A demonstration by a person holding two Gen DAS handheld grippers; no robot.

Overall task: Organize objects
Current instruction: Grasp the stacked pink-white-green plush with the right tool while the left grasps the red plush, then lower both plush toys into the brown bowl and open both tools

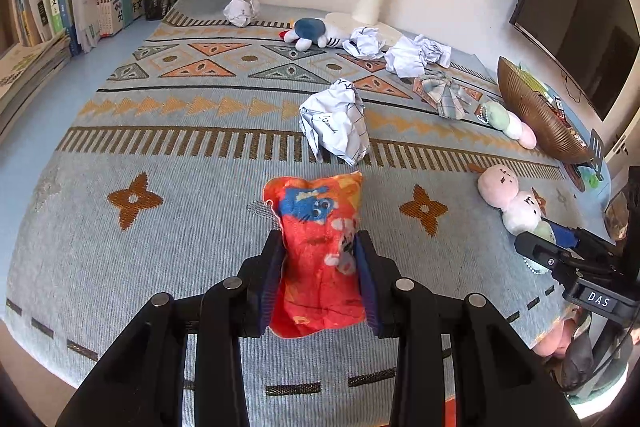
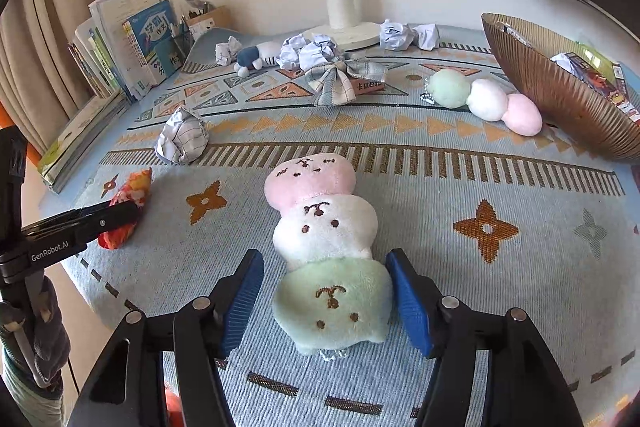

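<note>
My left gripper (image 1: 320,241) is shut on a red-orange printed cloth pouch (image 1: 316,223), which sticks out past its fingers above the patterned mat (image 1: 180,131). The right wrist view shows that pouch (image 2: 134,187) at the left, with the left gripper (image 2: 118,217) clamped on it. A pink, white and green three-ball plush (image 2: 326,231) lies on the mat. My right gripper (image 2: 324,261) straddles its green end with the jaws open, and a gap shows beside the left pad. From the left wrist camera, the same plush (image 1: 508,195) and the right gripper (image 1: 560,243) sit at the right edge.
Crumpled paper balls (image 1: 336,123) lie about the mat. A plaid bow (image 2: 344,77), a blue plush toy (image 1: 312,31) and a second three-ball plush (image 2: 486,101) sit further back. A brown ribbed bowl (image 2: 560,95) stands right, a lamp base (image 2: 348,31) behind, books (image 1: 60,7) left.
</note>
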